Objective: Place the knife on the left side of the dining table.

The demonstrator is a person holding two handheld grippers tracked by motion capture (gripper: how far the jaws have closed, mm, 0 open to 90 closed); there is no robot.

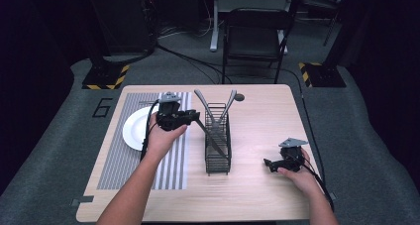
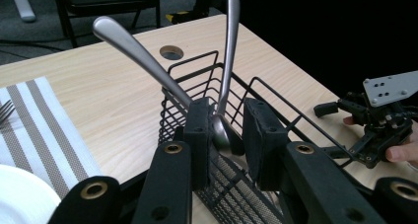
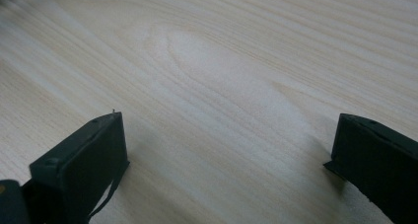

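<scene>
Left gripper (image 2: 224,135) reaching into wire caddy (image 2: 276,105), jaws not yet pinching spoon (image 2: 224,86) between them; steel spoon looking stiff, light, slippery, gripping at neck seeming best; right gripper (image 1: 277,164) resting wide open on table (image 3: 222,61)

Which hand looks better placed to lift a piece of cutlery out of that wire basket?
Left, probably. The left gripper is already at the wire basket with the spoon between its jaws, while the right gripper sits open over bare table, apart from the basket.
</scene>
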